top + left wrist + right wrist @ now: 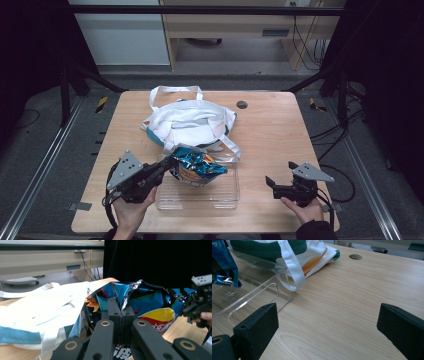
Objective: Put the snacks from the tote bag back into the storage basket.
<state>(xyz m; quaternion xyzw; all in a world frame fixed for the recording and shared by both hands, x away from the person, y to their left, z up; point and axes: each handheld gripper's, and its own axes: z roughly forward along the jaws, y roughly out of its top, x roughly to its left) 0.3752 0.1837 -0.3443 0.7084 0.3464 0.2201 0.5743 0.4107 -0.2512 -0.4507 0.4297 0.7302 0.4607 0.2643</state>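
Crinkled blue foil snack bag (197, 167) hangs over the clear plastic tray (220, 196) at the near edge of the wooden table (272, 130), pinched at its rim by the left gripper (167, 165), whose jaws are pressed together on the foil. Behind it lies a white cloth tote bag (187, 122) with teal trim. Right gripper (272, 182) rests low beside the tray, jaws spread wide with nothing between them.

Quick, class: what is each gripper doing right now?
Left gripper: shut on the chip bag.
Right gripper: open, holding nothing.
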